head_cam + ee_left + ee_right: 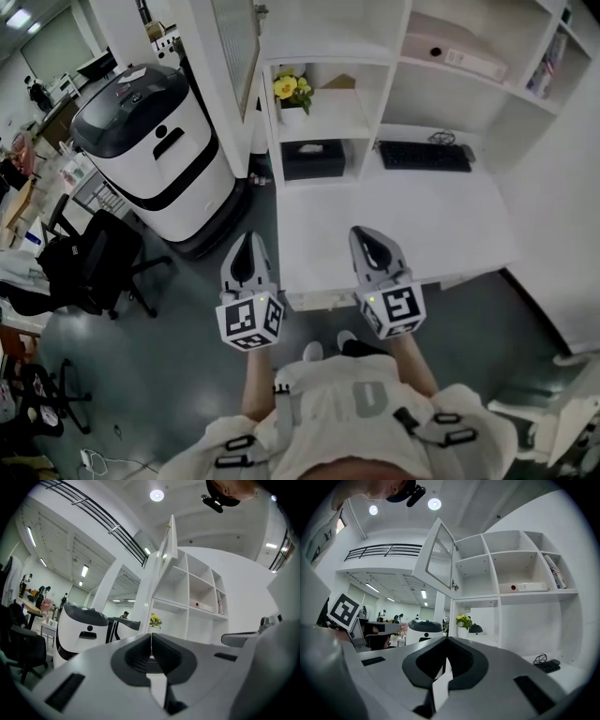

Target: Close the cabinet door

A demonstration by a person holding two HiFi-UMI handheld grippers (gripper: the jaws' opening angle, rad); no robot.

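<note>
**Cabinet door open, both grippers shut and empty**

The cabinet door stands swung out from the upper-left compartment of the shelf unit. Its ribbed glass panel is angled away to the unit's left, and its hinged edge sits on the unit's left upright. Neither gripper touches it.

My left gripper is in front of the shelf unit, low and well apart from the door. Its jaws are pressed together with nothing between them. My right gripper sits just to the right of it, over the front edge of the desk that juts out from the unit. Its jaws are also together and empty. All 2 point level toward the unit (marker cubes facing up at the head camera).

- Keyboard: on the desk at the unit's foot.
- Yellow flowers: potted, in the unit's lower-left cubby.
- Black box: in the cubby under the flowers.
- White wheeled machine: just left of the unit, below the open door.
- Black office chair: further left of the unit.
</note>
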